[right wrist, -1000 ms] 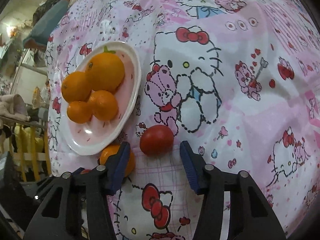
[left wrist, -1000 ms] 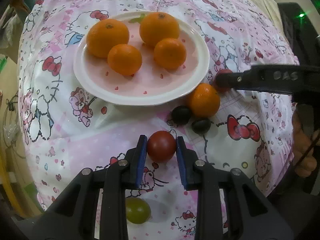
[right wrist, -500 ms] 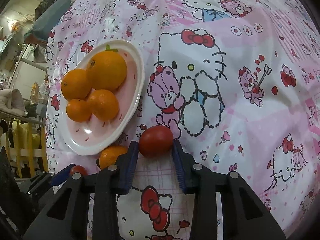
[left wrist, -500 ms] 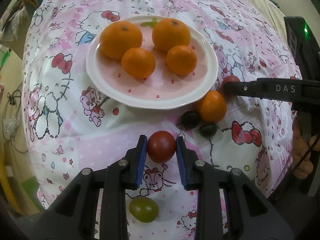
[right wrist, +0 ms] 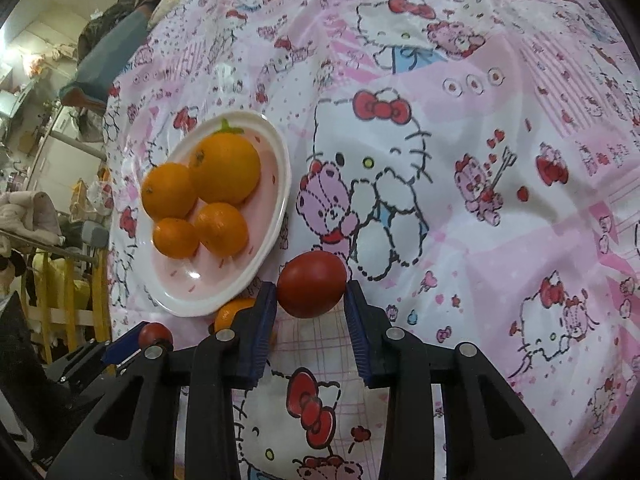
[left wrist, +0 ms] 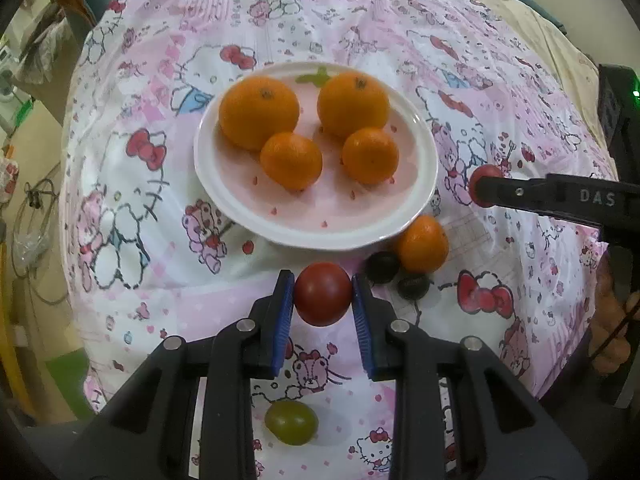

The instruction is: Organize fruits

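1. Left wrist view: ahead of the left gripper (left wrist: 323, 300), a white plate (left wrist: 420, 184) holds four oranges (left wrist: 259, 112).
2. Its blue pads clamp a red tomato (left wrist: 323, 299).
3. Right gripper (right wrist: 311, 300) pinches another tomato (right wrist: 312, 284), right of the plate.
4. Loose orange (left wrist: 425, 243), dark grapes (left wrist: 382, 267) and a green grape (left wrist: 291, 422) lie on the Hello Kitty tablecloth (left wrist: 120, 220).
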`<state>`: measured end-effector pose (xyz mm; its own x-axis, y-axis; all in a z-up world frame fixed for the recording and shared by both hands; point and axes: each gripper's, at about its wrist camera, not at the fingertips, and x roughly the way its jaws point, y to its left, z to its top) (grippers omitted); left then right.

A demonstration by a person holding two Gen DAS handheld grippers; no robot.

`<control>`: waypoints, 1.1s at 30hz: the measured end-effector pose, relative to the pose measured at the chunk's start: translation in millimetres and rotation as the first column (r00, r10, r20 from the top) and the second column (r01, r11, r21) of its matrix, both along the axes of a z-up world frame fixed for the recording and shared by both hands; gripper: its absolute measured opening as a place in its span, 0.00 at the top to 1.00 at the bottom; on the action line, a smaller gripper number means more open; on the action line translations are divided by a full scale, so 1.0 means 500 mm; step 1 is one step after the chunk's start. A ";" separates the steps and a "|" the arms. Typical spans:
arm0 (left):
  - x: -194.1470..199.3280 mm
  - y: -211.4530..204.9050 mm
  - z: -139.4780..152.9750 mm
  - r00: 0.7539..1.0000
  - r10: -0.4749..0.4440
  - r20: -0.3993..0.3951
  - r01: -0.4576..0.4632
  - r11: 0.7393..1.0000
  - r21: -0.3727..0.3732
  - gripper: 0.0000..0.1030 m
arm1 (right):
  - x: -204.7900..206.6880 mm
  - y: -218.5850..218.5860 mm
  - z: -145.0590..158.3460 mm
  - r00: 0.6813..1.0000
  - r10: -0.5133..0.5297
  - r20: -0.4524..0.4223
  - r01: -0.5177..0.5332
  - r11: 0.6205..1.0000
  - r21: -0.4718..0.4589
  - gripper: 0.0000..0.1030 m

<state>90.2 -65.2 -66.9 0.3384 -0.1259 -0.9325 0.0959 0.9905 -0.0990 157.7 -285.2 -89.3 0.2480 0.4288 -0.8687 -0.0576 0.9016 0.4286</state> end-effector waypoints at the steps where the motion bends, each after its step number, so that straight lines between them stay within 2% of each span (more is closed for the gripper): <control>1: 0.000 -0.001 0.004 1.000 0.001 0.004 -0.001 1.000 0.003 0.76 | 0.000 -0.005 0.004 1.000 -0.006 0.005 0.006 1.000 0.007 0.65; 10: 0.039 0.029 0.057 0.997 0.063 0.038 -0.064 0.998 0.004 0.76 | 0.003 -0.050 0.060 0.996 -0.061 0.067 0.057 0.996 0.067 0.65; 19: 0.087 0.103 0.095 0.988 0.139 0.062 -0.141 0.990 0.028 0.76 | 0.015 -0.057 0.117 0.985 -0.066 0.156 0.047 0.991 0.127 0.65; 26: 0.123 0.167 0.080 0.970 0.242 0.040 -0.240 0.970 -0.039 0.76 | 0.044 -0.029 0.124 0.984 -0.016 0.176 -0.009 0.990 0.140 0.65; 33: 0.146 0.183 0.041 0.966 0.259 -0.001 -0.258 0.962 -0.089 0.76 | 0.079 0.020 0.094 0.991 0.036 0.131 -0.054 0.989 0.138 0.65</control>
